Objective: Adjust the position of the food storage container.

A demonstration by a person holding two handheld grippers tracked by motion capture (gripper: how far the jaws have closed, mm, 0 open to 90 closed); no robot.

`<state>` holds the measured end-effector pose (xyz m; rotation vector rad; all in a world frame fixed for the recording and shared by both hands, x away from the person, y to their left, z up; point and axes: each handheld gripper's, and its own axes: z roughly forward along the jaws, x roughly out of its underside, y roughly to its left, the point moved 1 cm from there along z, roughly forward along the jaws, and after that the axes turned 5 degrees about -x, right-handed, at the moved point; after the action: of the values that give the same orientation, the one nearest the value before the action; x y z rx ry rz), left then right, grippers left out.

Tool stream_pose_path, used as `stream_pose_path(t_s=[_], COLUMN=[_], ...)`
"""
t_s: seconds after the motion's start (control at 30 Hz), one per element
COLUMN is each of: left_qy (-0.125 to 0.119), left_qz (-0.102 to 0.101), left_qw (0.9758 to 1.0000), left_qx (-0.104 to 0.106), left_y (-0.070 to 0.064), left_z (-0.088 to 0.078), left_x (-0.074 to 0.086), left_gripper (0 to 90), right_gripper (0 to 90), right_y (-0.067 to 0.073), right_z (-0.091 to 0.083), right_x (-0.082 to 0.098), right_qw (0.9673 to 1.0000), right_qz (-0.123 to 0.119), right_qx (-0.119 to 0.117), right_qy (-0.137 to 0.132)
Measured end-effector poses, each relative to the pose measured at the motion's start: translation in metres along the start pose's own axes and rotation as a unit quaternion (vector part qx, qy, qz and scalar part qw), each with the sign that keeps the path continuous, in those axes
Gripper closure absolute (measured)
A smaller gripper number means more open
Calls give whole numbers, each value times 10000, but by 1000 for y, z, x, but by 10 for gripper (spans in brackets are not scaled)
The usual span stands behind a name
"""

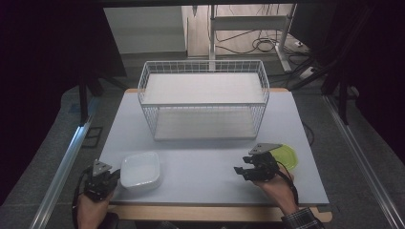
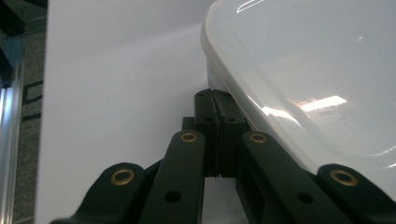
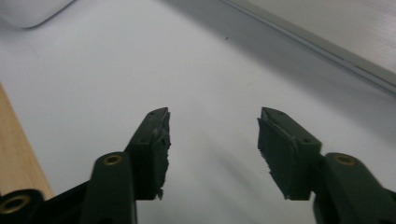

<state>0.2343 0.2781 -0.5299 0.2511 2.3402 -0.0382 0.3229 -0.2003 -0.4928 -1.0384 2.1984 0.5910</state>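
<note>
A: Dark room, cables on the floor at the back, and a pale grey tabletop with a wooden edge along the near side. What are the hands working on?

B: The white square dish at the near left of the tabletop. The left tongs sit right at its left rim. In the left gripper view the two black jaws are pressed flat together with nothing between them, their tips tucked against the dish's outer wall just under the rim. Whether they actually touch the wall I cannot tell.

A: And the other hand?

B: The right tongs are low over the bare tabletop at the near right, pointing left towards the dish but well apart from it. Their jaws stand apart with only bare surface between them; a corner of the white dish shows far off in that view.

A: Anything beside them?

B: A lime-green plate lies just behind the right tongs, partly covered by the grey three-cornered plate on top. Farther back, in the middle, stands a white wire basket, set apart from both dishes.
</note>
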Motion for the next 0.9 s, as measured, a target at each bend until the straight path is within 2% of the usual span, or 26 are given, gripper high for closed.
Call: stream_pose_path(t_s=[0.1,0.33,0.4,0.43,0.47,0.6,0.67,0.9], left_qy=[21,19,19,16,2,-10,-10,14], left_qz=[126,408,463,494,523,549,597,973], left_qw=[9999,9984,9977,9973,9969,9953,9942,9891], left_qx=[74,389,490,535,586,793,891,1107], left_y=[-10,-36,-42,-46,-49,-59,-65,-92], left_z=[4,13,15,15,16,21,24,34], left_x=[-5,-14,-16,-17,-18,-23,-26,-37], left_gripper=[896,896,895,895,895,895,895,895], right_gripper=[497,640,729,729,804,895,897,896], right_y=[2,6,9,9,13,19,22,27], right_z=[1,-1,0,0,1,4,6,17], right_x=[0,0,1,1,0,0,-1,-1], right_qw=[10000,10000,9999,9999,9998,9995,9994,9988], right_qz=[-29,-13,29,29,45,14,5,-15], right_qx=[-38,-13,-77,-77,-131,-207,-245,-320], right_qy=[39,38,90,90,152,229,265,365])
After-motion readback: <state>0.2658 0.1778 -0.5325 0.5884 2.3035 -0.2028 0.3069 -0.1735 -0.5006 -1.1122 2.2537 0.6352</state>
